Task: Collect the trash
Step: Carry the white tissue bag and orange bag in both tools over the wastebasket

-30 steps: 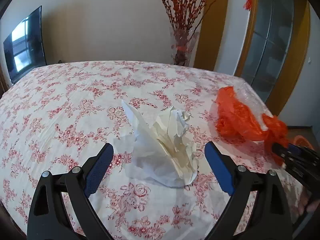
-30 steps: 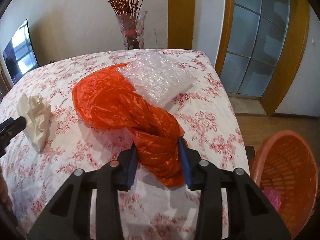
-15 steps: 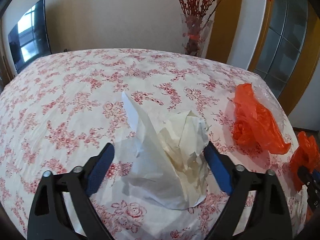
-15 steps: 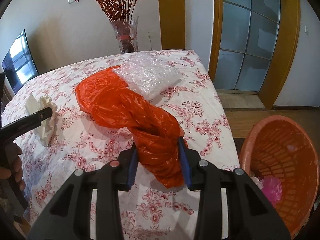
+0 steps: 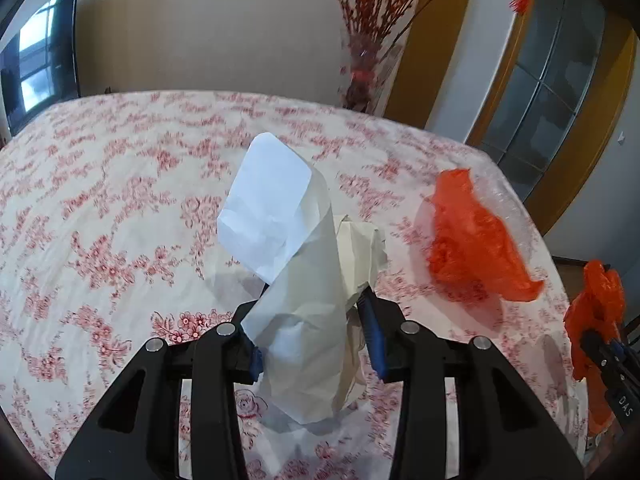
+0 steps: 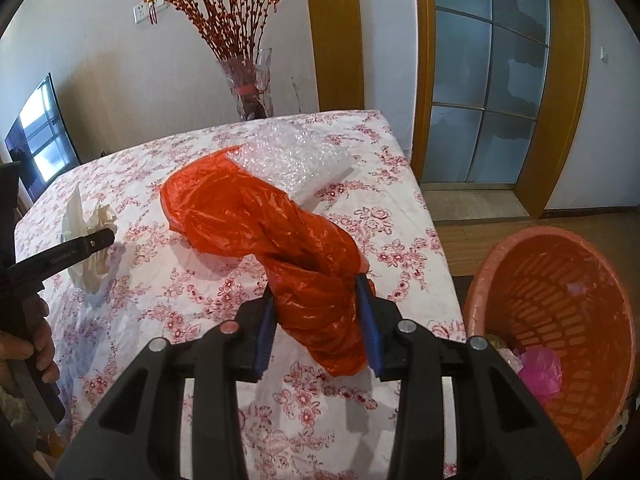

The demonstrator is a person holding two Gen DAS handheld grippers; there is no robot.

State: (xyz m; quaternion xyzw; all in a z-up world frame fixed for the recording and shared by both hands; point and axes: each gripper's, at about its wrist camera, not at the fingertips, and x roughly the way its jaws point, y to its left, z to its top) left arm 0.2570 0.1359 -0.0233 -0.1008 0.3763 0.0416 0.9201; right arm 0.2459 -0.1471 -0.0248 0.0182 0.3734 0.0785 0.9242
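Observation:
My left gripper is shut on a crumpled white paper and holds it just above the floral tablecloth. The paper also shows in the right wrist view. My right gripper is shut on one end of an orange plastic bag; the rest of the bag trails back onto the table. In the left wrist view the bag lies at the right and the right gripper hangs off the table edge.
A sheet of clear bubble wrap lies behind the orange bag. An orange plastic basket with some trash in it stands on the floor right of the table. A glass vase with red branches stands behind the table.
My left gripper has closed on the white paper and lifted it. My right gripper has pulled the orange bag a little toward the table's right edge.

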